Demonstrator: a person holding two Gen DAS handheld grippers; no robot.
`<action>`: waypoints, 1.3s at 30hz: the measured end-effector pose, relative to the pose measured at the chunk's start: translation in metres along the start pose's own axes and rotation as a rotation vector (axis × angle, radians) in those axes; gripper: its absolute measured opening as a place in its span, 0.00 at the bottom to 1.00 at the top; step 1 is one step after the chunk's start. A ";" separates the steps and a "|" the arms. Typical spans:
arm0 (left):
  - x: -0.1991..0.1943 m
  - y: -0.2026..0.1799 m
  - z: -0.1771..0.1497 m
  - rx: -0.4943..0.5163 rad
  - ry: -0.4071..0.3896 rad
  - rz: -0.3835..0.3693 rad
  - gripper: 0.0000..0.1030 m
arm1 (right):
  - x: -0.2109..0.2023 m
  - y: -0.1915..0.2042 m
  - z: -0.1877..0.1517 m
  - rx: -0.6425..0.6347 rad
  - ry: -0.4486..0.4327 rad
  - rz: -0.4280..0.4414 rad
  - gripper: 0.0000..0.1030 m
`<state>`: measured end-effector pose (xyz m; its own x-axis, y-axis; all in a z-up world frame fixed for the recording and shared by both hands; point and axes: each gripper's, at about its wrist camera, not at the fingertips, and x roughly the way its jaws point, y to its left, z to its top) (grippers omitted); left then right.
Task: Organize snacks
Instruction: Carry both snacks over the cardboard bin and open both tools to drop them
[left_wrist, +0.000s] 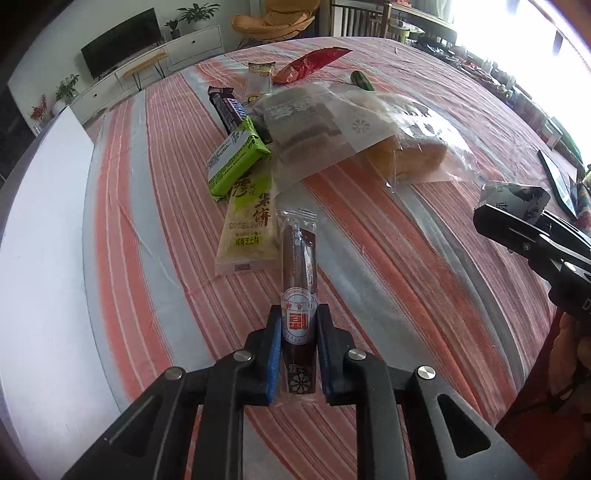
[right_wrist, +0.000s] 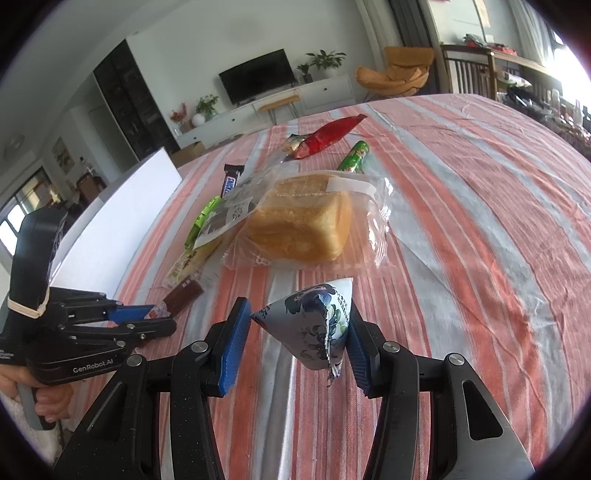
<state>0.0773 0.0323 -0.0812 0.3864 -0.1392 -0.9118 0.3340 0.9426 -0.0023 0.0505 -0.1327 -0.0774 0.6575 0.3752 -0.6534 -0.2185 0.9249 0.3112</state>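
My left gripper (left_wrist: 298, 317) is shut on a long brown snack stick in clear wrap (left_wrist: 298, 266), low over the striped tablecloth (left_wrist: 388, 258). My right gripper (right_wrist: 299, 325) is shut on a white-and-blue pyramid-shaped packet (right_wrist: 314, 325), held above the cloth; it shows at the right edge of the left wrist view (left_wrist: 513, 199). Ahead lies a cluster of snacks: a rice cracker pack (left_wrist: 251, 229), a green bar (left_wrist: 236, 158), a Snickers bar (left_wrist: 229, 109), a bagged brown cake (left_wrist: 299, 122) and a bagged bread loaf (right_wrist: 299, 221).
Farther back lie a red packet (right_wrist: 332, 134), a green tube (right_wrist: 354, 157) and a small pale packet (left_wrist: 260, 79). A white board (left_wrist: 40, 240) borders the table's left side. A dark flat object (left_wrist: 557, 177) lies at the right. A TV, plants and chair stand beyond.
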 end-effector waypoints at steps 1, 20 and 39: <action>-0.002 0.000 -0.003 -0.027 -0.003 -0.018 0.16 | -0.001 0.000 0.000 0.001 -0.005 0.001 0.50; -0.107 0.035 -0.031 -0.318 -0.243 -0.215 0.15 | -0.021 0.008 -0.001 0.013 -0.079 0.188 0.50; -0.204 0.242 -0.115 -0.714 -0.457 0.100 0.15 | -0.007 0.290 0.088 -0.380 0.066 0.557 0.50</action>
<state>-0.0189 0.3239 0.0568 0.7452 -0.0096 -0.6668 -0.2827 0.9011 -0.3289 0.0460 0.1273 0.0782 0.3310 0.7939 -0.5101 -0.7581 0.5456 0.3572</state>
